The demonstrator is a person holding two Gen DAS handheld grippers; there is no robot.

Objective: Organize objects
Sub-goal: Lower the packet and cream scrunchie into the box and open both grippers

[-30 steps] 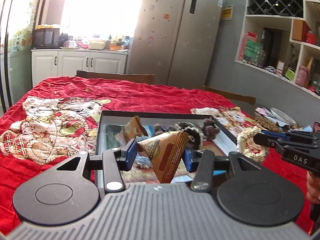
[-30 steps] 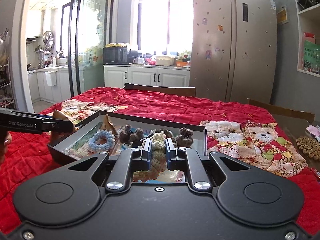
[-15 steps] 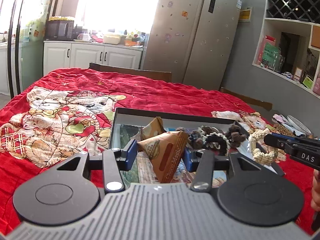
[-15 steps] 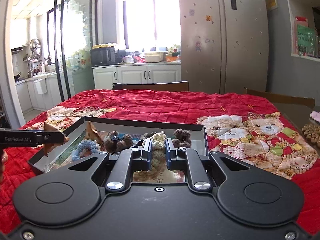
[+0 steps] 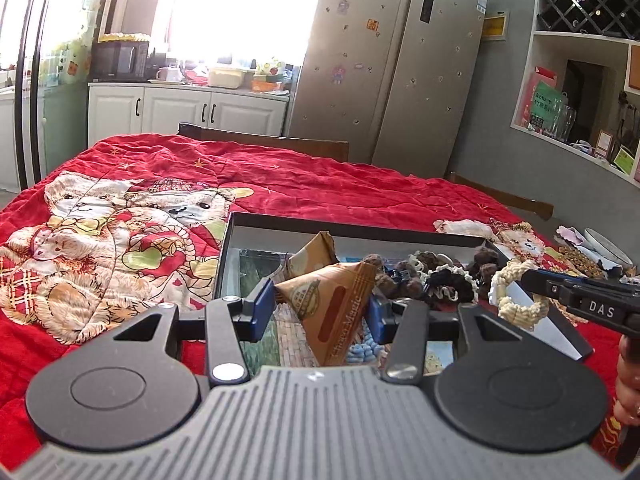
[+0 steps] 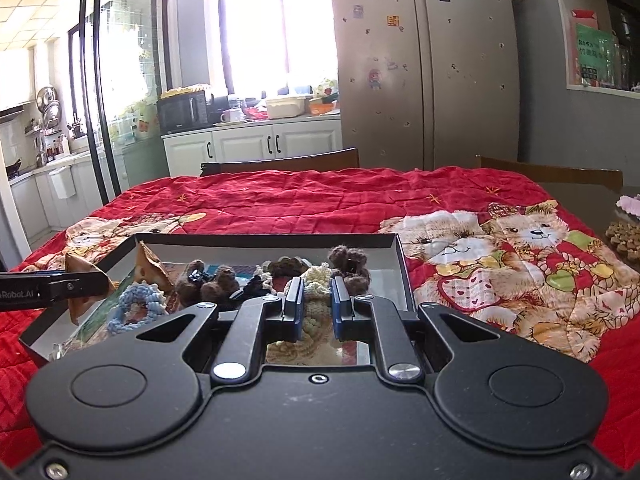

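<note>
- Two grippers hang over a shallow dark box [image 5: 352, 229] that lies on a red bear-print blanket [image 5: 280, 184].
- Left gripper [image 5: 320, 306]: its blue pads are clamped on a brown triangular snack packet [image 5: 332, 306], one pad on each side face.
- That packet is a pyramid-like pouch; one corner points down toward the camera, the wide sealed edge runs across the top, and its printed lettering runs along the slanted right edge.
- It sits right between the left fingers, raised above the picture-printed floor of the box near its front-left part.
- A second brown snack packet [image 5: 314, 254] stands in the box just behind the held one, tip up.
- Right gripper [image 6: 317, 307]: its jaws are nearly together, pinched on a cream crocheted ring [image 6: 316, 312].
- In the left wrist view the ring [image 5: 516, 288] hangs as a loop from the right fingers, its opening facing sideways, above the right wall of the box.
- Inside the box lie a light blue crocheted ring [image 6: 136, 304] at the left and several dark brown scrunchies [image 6: 352, 268] across the middle and back.
</note>
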